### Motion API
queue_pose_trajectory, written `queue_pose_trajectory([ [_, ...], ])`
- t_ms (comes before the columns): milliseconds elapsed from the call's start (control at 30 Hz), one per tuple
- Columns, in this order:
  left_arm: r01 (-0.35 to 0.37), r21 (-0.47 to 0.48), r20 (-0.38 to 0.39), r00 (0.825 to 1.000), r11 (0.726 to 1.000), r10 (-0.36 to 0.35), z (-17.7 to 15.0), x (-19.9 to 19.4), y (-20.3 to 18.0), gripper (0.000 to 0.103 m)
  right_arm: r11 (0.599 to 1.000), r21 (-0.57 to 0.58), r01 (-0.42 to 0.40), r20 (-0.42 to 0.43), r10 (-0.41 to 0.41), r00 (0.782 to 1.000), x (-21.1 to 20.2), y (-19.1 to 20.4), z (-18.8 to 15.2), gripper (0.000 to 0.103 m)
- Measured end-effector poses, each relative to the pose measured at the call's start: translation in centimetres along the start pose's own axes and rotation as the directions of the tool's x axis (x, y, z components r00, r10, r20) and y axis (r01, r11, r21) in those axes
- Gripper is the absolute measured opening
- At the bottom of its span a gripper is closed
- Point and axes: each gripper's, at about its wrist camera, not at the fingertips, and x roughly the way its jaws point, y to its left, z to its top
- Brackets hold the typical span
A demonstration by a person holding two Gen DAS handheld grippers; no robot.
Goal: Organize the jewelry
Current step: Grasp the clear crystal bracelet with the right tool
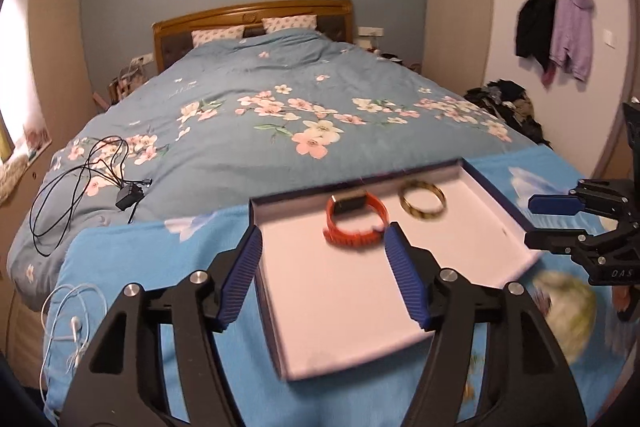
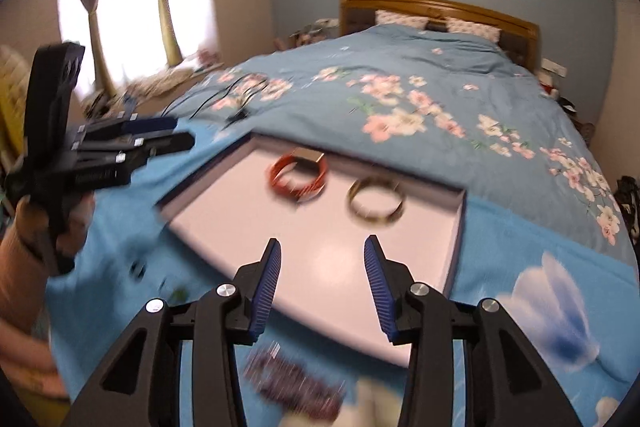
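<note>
Jewelry already lies in the shallow white box [image 1: 400, 267] on the blue blanket [image 1: 132, 255] at the bed's foot; the orange band [image 1: 356, 223] and the gold bangle [image 1: 423, 202] sit side by side near the box's far edge, apart. Left gripper [image 1: 322, 267] hangs over the near left corner, fingers spread and empty, the orange band just ahead of its right finger; right gripper [image 2: 322, 281] hovers over the near edge, fingers parted, empty, the bangle ahead and slightly right. A dark blurred item [image 2: 296, 383] lies on the blanket beneath the right fingers, probably the next piece; that hand seems nearer it. Nothing blocks the box.
</note>
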Motion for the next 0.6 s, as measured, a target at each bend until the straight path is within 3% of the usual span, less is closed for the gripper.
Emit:
queue_pose_trajectory([
  [200,0.033,0.011,-0.003,0.999,0.999,-0.033,-4.5,-3.6,-0.6,0.067,0.998,-0.063,0.027,-0.076,-0.032,0.997,-0.3,2.6,-3.8,0.041],
  [467,0.085,0.085,-0.046,0.996,0.993,-0.081,-8.3,-4.9,-3.6,0.067,0.999,-0.048,0.007,-0.104,-0.012,0.995,0.5,3.4,-5.3,0.039],
  [600,0.105,0.095,-0.054,0.993,0.99,-0.1,-9.1,-5.0,-4.6,0.067,0.999,-0.047,0.015,-0.118,-0.021,0.993,1.2,3.3,-5.3,0.027],
])
